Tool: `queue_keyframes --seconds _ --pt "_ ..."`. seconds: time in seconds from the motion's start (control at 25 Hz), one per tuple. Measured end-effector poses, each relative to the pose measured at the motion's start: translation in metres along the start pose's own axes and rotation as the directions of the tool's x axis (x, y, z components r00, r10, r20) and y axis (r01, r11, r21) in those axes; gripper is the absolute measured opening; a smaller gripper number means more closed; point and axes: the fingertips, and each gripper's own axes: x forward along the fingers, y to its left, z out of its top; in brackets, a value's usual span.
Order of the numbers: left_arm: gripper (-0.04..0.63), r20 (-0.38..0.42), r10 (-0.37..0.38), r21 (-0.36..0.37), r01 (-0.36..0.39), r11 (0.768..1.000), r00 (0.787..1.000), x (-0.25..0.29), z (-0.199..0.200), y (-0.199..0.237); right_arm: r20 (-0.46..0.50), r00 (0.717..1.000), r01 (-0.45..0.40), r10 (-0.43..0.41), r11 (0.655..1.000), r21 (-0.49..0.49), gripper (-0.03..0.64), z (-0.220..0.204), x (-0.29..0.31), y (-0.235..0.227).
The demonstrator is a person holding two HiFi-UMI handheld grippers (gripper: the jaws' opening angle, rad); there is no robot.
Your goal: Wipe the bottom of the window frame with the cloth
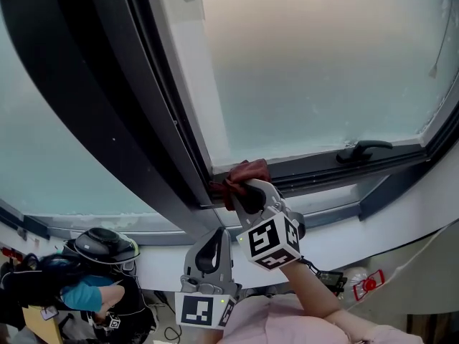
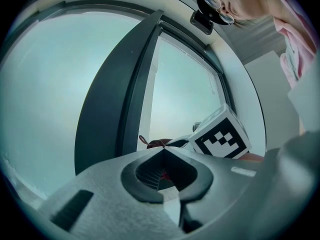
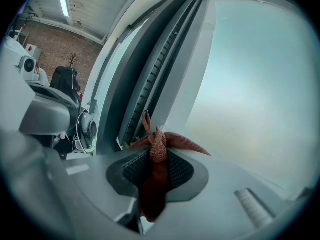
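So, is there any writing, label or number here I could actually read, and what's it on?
No readable word or number in any view.
Cube on the right gripper: black-and-white square pattern, no letters.
Cube on the left gripper: the same kind of pattern, no letters.
Red tag at the lower right: print, if any, too small to read.

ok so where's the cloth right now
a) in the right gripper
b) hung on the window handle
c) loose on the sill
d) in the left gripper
a: the right gripper view shows the cloth pinched between the jaws of the right gripper, which holds it against the bottom of the window frame.
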Motion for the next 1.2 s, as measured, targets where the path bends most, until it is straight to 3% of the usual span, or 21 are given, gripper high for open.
queue_keyframes --seconds 1.2 --pt "-0.006 0.011 -0.067 0.008 0.067 0.998 0.998 0.017 0.0 -0.037 -0.012 0.997 0.071 -0.07 0.994 0.083 0.078 -0.032 -0.032 -0.046"
